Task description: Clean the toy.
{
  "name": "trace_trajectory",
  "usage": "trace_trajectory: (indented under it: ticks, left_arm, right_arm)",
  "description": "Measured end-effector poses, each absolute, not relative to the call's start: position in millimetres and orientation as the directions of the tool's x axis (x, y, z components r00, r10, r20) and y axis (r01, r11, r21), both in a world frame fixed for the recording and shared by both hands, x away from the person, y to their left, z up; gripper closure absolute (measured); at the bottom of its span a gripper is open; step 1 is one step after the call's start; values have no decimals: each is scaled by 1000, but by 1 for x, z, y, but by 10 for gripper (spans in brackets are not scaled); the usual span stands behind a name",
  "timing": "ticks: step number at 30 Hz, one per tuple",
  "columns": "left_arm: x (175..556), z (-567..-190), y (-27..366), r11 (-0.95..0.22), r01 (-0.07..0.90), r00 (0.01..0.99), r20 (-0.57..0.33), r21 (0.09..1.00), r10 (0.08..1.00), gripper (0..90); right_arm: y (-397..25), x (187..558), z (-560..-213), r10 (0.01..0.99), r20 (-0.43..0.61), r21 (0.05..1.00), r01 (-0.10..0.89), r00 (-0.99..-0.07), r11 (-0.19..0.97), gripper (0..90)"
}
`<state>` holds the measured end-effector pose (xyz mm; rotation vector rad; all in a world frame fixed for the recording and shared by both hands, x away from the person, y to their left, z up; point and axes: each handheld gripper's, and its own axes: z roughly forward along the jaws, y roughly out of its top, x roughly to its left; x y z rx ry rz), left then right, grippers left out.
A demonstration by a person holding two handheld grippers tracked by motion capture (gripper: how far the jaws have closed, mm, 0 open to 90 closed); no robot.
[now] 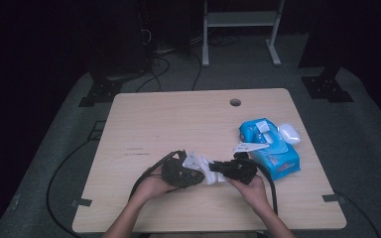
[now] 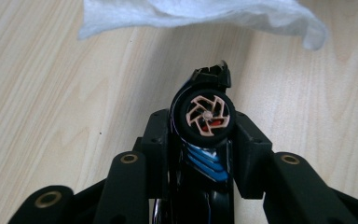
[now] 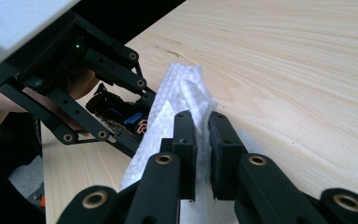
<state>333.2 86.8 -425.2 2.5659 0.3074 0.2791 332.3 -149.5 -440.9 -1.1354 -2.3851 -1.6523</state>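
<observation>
Left gripper (image 2: 204, 140) clamps a black toy car (image 2: 205, 121), jaws tight on its sides, one tan-spoked wheel facing the camera. Right gripper (image 3: 202, 140) pinches a white wipe (image 3: 179, 100), jaws closed on the folded sheet. Both meet near the tabletop's (image 1: 178, 119) front edge, about mid-width; in the high view the wipe (image 1: 198, 162) sits between the left gripper (image 1: 181, 171) and right gripper (image 1: 238, 168). Blue wipes pack (image 1: 270, 146) lies near the right edge, a small white object (image 1: 289, 133) touching its far side.
</observation>
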Motion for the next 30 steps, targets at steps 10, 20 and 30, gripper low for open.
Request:
trace_trajectory:
  ticks: [10,20,30]
  left_arm:
    - [324,-422,127,-786,166,949,120,596,291,557]
    - [320,-435,153,-780,215,940,93,587,329,524]
    - [341,-437,120,-780,167,950,115,604,292,575]
  right_arm:
    - [-143,330,-439,528,398,807,560,-750,187,817]
    - [-134,330,-440,518,393,805,557,-759,206,816]
    - [-145,338,-431,547,383,821,546,-744,167,816]
